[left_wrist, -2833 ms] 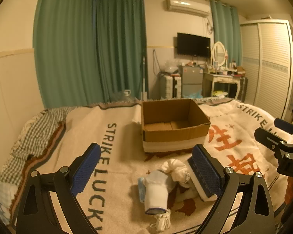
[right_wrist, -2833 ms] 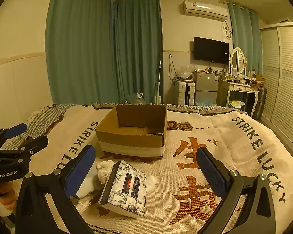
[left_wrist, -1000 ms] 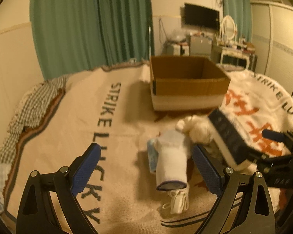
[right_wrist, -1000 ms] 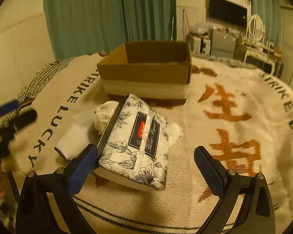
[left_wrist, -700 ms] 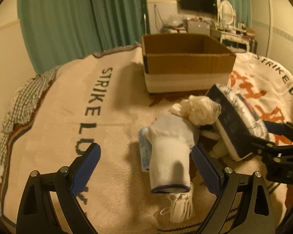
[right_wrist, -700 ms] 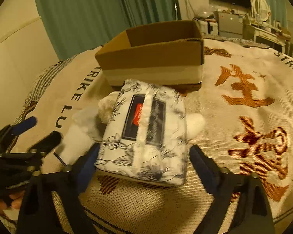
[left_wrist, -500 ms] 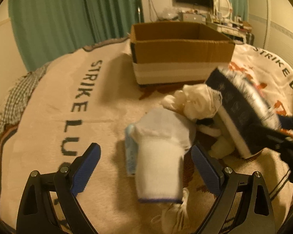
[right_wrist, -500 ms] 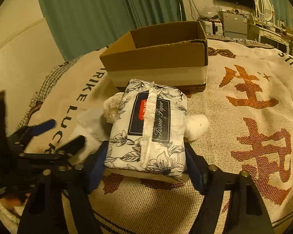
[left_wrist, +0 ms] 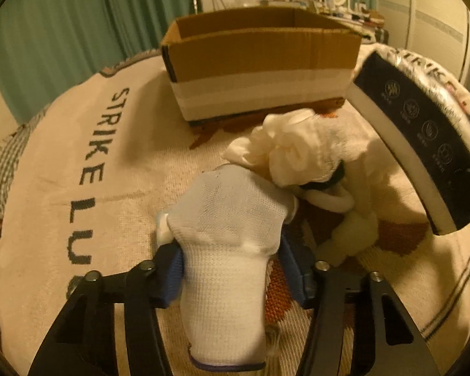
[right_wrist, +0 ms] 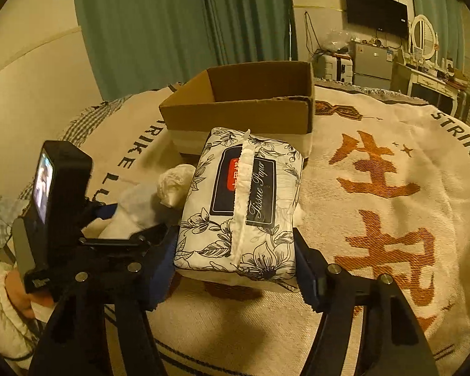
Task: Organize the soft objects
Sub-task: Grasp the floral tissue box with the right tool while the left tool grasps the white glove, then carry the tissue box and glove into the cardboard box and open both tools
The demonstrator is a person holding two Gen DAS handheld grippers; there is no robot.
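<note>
Box (right_wrist: 235,116) sits far, straight ahead of both tongs. L tongs (left_wrist: 232,266) just closed, pinching white glove (left_wrist: 225,238); R tongs (right_wrist: 235,269) just closed on tissue pack (right_wrist: 241,200), long axis pointing boxward, nearer it.

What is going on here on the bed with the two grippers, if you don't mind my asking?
A person holding a gripper in each hand is gathering soft things off a cream woven blanket. The left gripper has just closed its jaws on a white knitted glove. The right gripper has also been closing and now clamps a floral-print soft pack of tissue paper. An open brown cardboard box stands just behind them, with nothing visible inside. A crumpled white cloth lies loose on the blanket.
</note>
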